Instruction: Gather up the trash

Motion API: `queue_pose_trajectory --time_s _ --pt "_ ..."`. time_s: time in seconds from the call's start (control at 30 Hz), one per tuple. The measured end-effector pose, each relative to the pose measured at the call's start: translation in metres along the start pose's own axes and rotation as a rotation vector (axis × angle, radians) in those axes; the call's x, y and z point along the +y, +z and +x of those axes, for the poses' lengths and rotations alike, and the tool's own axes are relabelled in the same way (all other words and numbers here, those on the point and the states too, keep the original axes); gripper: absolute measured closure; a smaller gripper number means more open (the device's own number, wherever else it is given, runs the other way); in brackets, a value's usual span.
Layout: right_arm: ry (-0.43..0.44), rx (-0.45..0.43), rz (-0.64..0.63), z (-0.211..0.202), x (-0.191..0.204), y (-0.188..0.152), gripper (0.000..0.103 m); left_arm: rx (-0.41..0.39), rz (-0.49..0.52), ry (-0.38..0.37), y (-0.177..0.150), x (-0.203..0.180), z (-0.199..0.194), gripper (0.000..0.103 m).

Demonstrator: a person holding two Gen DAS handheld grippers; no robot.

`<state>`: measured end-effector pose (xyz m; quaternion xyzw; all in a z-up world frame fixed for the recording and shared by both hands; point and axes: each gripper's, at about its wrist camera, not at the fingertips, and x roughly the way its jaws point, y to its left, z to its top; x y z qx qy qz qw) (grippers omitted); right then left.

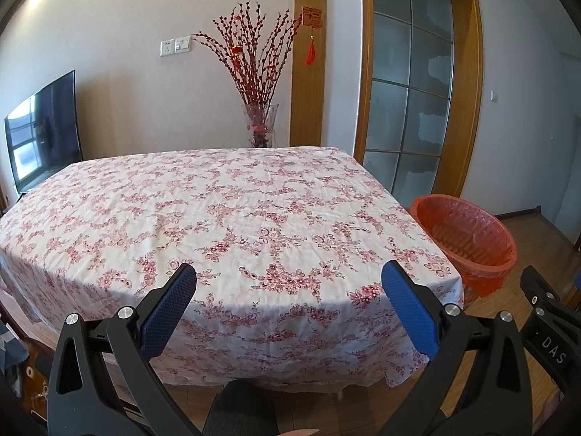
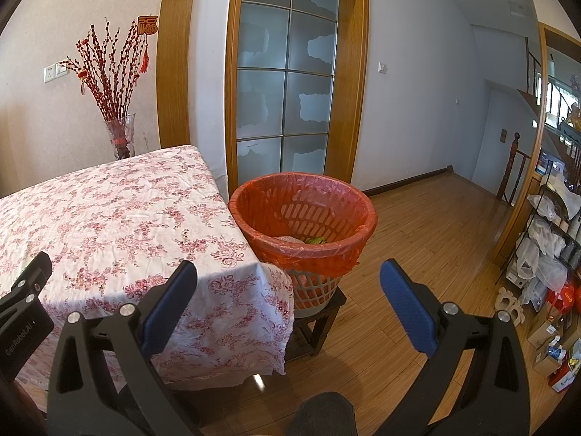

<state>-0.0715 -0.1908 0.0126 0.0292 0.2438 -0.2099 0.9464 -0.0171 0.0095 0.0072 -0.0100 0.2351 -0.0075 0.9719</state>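
Observation:
A trash basket with a red plastic liner stands on a small dark stool at the table's right corner; it also shows in the left wrist view. Some trash, pale and yellow-green, lies at its bottom. My left gripper is open and empty, held over the near edge of the table with the floral cloth. My right gripper is open and empty, held low in front of the basket and the table corner. No trash shows on the tablecloth.
A glass vase of red branches stands behind the table. A TV is at the far left. A frosted glass door is behind the basket. Shelves with bags and boxes line the right wall. Wooden floor lies right of the basket.

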Motion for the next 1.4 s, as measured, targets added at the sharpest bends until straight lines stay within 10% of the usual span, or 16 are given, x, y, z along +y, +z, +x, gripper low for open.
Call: queue_pose_trajectory --time_s 1.4 --pt "0.0 -0.001 0.002 0.0004 0.0003 -0.0001 0.004 0.014 0.008 0.001 0.001 0.0005 0.0047 0.003"
